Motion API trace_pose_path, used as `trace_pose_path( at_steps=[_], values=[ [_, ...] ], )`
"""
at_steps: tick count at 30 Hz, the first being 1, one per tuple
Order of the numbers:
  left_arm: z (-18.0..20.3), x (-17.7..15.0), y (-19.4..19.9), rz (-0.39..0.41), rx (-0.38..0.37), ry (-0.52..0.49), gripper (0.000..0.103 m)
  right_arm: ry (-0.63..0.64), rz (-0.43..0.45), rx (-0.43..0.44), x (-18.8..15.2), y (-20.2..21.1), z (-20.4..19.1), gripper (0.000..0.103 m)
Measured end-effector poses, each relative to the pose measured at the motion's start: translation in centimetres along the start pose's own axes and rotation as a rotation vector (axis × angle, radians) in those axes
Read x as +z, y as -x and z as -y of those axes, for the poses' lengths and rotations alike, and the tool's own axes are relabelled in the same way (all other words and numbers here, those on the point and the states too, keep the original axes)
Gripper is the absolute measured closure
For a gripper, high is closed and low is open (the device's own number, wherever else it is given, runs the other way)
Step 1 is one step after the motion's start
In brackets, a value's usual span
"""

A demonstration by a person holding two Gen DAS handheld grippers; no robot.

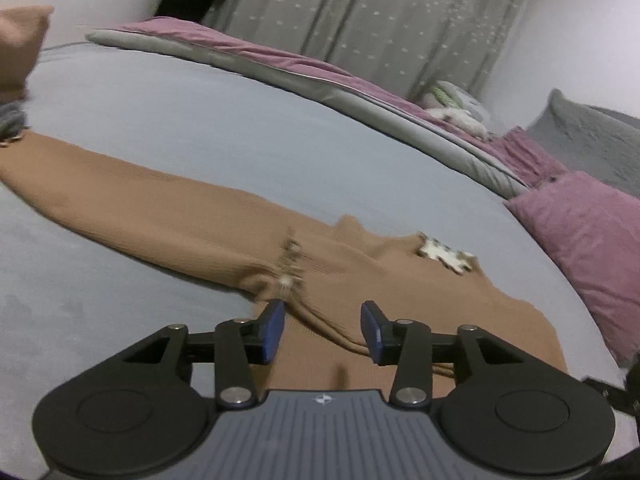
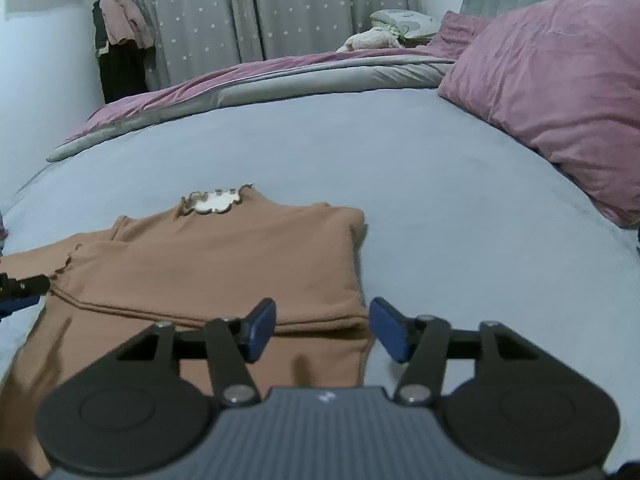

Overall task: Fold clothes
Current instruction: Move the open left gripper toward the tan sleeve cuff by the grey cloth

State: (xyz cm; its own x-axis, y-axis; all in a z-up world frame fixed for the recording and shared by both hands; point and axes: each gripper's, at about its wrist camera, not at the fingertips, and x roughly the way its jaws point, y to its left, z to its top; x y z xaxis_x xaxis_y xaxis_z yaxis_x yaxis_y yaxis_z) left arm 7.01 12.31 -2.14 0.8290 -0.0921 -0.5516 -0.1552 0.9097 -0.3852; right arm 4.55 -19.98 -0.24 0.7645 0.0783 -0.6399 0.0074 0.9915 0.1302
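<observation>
A brown knit sweater [image 1: 360, 280] lies flat on the grey-blue bed sheet [image 1: 180, 112], with a white patch [image 1: 444, 254] at its collar. One sleeve [image 1: 120, 196] stretches out to the left. In the right wrist view the other sleeve is folded across the sweater [image 2: 224, 264]; its frilled cuff [image 2: 66, 266] lies near the left edge. My left gripper [image 1: 324, 330] hovers open over the sweater's body, close to a frilled cuff [image 1: 286, 276]. My right gripper [image 2: 326, 328] is open above the sweater's right edge. Nothing is held between either pair of fingers.
A pink pillow [image 2: 560, 92] lies at the right of the bed. A folded pink and grey duvet [image 2: 240, 84] runs along the far side. Another brown fabric piece [image 1: 20, 48] shows at the far left. Bare sheet [image 2: 460, 220] lies right of the sweater.
</observation>
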Motion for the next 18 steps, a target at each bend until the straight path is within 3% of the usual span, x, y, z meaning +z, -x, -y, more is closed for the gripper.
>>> trace_pose_path(
  at_steps=[4,13,18],
  values=[
    [-2.5,0.5,0.1,0.025,0.072,0.033,0.05,-0.013,-0.01,0.033,-0.3,0.0,-0.5,0.028],
    [-8.0,1.5,-1.1,0.076,0.271,0.075,0.047,-0.011,-0.055,0.087,-0.8,-1.3,-3.5,0.025],
    [-10.8,2.2,-1.4,0.12,0.308,0.126,0.046,0.014,-0.059,0.086,-1.0,-1.6,-4.6,0.024]
  ],
)
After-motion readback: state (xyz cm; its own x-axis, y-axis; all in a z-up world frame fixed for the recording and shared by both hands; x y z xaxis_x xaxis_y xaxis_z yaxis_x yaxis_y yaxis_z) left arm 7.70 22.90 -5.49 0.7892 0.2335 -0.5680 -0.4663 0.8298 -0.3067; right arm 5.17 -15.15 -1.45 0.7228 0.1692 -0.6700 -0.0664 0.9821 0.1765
